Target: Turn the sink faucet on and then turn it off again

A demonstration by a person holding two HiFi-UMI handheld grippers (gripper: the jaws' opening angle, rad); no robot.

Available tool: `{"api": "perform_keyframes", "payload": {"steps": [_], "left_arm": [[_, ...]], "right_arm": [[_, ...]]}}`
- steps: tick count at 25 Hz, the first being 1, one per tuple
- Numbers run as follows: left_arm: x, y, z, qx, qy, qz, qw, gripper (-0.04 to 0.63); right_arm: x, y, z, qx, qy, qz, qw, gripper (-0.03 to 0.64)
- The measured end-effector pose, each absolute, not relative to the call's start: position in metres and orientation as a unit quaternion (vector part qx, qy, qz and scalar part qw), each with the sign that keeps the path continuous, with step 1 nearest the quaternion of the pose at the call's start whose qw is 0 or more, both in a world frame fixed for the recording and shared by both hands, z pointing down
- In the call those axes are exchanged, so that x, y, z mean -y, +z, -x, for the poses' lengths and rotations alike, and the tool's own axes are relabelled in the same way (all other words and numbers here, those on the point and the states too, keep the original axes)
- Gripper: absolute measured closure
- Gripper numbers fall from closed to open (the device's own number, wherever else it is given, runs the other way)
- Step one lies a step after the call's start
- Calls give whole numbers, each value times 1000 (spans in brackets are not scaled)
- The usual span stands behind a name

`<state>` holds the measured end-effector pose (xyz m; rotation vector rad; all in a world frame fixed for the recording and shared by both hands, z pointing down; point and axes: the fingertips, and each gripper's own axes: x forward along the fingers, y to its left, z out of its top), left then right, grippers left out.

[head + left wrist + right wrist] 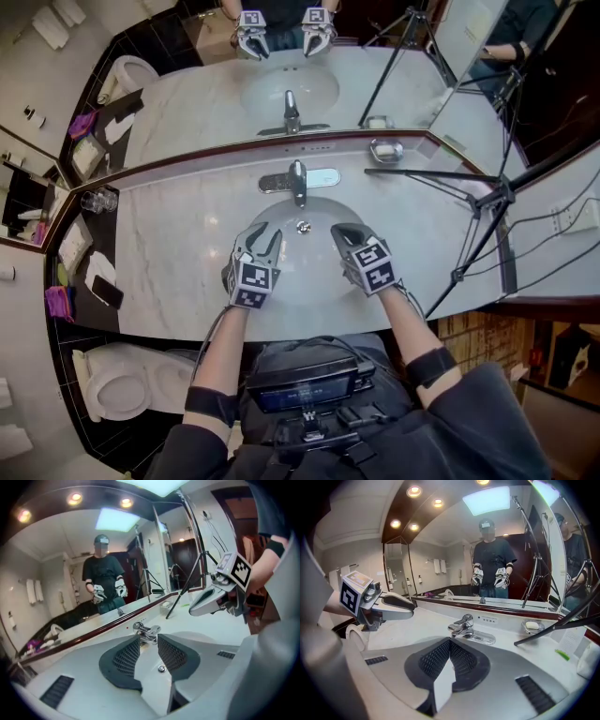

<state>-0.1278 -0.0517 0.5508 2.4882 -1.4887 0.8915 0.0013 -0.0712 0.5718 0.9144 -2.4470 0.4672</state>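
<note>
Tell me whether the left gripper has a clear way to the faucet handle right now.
Probably yes. The left gripper hovers over the basin with jaws apart and empty, pointed at the faucet; only bare basin lies between them.

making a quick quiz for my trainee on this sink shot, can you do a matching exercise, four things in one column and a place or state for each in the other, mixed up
Things:
1. faucet
2. soap dish
3. left gripper
4. right gripper

Places or states:
a. jaws together, nothing in them
b. on the counter against the mirror, to the faucet's right in the head view
c. jaws apart, gripping nothing
d. centred behind the basin

Pairs: 1-d, 2-b, 3-c, 4-a
</note>
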Motion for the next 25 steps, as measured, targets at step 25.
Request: {"api": "perform_keyframes", "payload": {"steps": [25], "left_arm": [[174,641,78,389,483,-766,-169,351]], "right_arm": [[54,614,-68,859,226,-394,235,598]]}}
